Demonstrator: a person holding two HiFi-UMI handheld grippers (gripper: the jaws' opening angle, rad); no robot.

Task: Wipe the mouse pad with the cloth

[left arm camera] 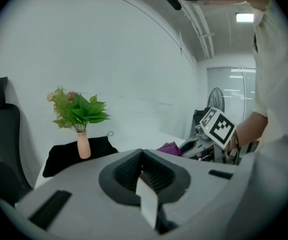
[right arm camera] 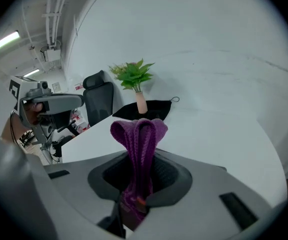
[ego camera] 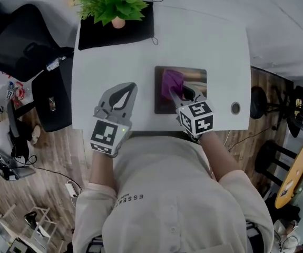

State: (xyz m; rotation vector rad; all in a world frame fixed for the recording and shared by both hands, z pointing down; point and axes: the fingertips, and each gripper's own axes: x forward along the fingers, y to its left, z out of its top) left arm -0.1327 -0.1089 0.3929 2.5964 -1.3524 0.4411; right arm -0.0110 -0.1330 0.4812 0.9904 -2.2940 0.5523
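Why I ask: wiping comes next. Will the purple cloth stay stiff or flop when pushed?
Likely floppy: the cloth folds in a loop beyond the right gripper's jaws. Probably not slippery, given its knitted weave; it may bunch on the mouse pad.

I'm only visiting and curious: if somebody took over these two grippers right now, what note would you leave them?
Left gripper: shut, empty, above the table left of the mouse pad.
Right gripper: shut on the cloth, bunched over the pad's left part.
Done: cloth is gripped and at the pad.
Left: wipe across the pad. How much is already wiped does not show.
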